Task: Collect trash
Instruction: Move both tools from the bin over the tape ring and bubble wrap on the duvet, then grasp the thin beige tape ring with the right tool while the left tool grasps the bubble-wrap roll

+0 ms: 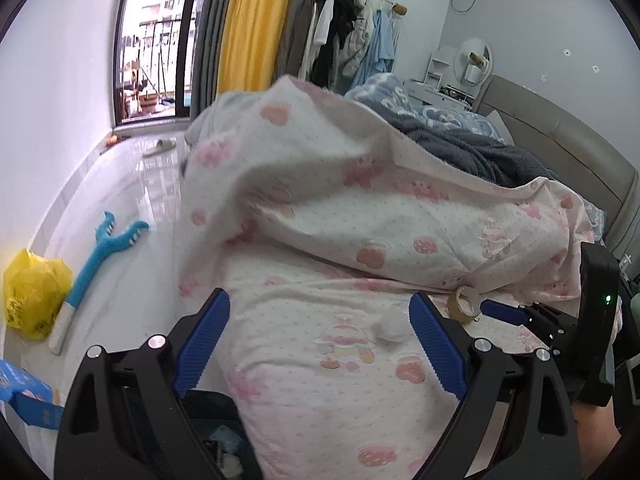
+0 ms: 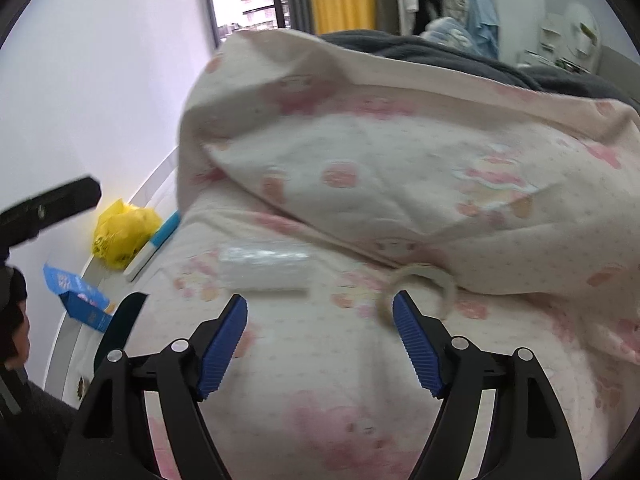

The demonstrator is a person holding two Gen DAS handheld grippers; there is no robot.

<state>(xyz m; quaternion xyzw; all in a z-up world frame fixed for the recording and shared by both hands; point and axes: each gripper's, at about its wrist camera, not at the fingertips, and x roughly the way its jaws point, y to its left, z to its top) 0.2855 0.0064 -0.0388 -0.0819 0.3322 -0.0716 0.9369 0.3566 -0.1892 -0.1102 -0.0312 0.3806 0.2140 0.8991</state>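
Two grippers, both empty. Your left gripper has its jaws spread wide over the pink-patterned bedsheet, nothing between the pads. Your right gripper is likewise parted, pads touching nothing.

Trash on the bed: a crumpled white wad lies on the sheet just inside the left gripper's right-hand finger. A tape ring sits at the foot of the bunched quilt, partly tucked against the fold, just ahead of your right gripper's right-hand finger. A blurred roll of clear plastic lies flat on the sheet ahead of the same gripper, nearer its left-hand finger.

Judgement: jaws stand wide because you are on approach, not yet committed to a piece. The right wrist view is smeared, so the exact target is uncertain; ring or roll are equally plausible.

On the floor beside the bed: yellow bag, blue-handled tool, blue box. Whether the bag is the collection point, cannot tell.
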